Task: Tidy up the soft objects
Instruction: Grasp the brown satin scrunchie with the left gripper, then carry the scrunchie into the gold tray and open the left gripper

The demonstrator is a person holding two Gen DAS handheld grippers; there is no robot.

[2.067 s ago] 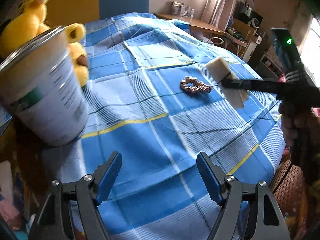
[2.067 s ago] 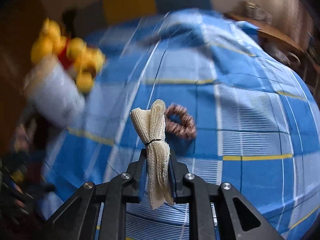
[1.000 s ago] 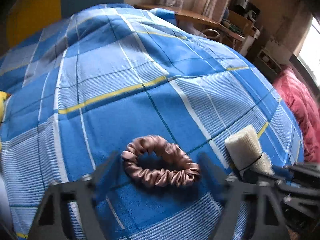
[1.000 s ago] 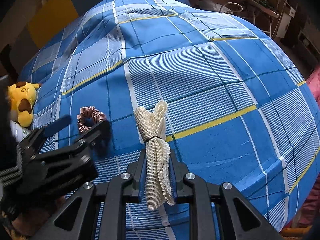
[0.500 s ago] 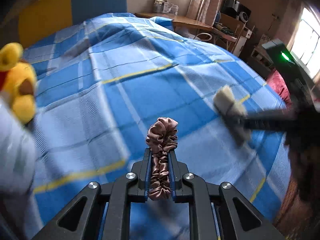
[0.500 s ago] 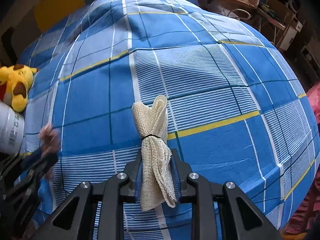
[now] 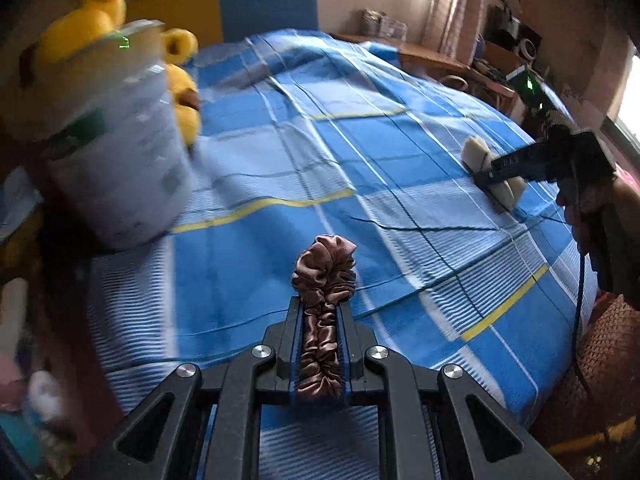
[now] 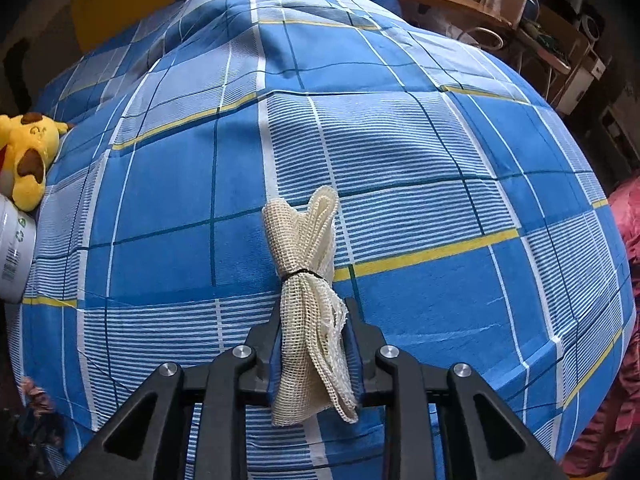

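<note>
The left hand-held gripper (image 7: 320,316) clamps a scrunchie (image 7: 323,312); the right hand-held gripper (image 8: 314,328) pinches a mesh bundle (image 8: 308,300) over the bed (image 8: 440,184).

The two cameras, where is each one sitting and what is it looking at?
Left wrist: sits on the left gripper, looks across the bed past the scrunchie it holds; the right gripper and a hand show.
Right wrist: sits on the right gripper, looks down at the bed over its mesh bundle.
Both see the bed, bundle, plush and can.
</note>
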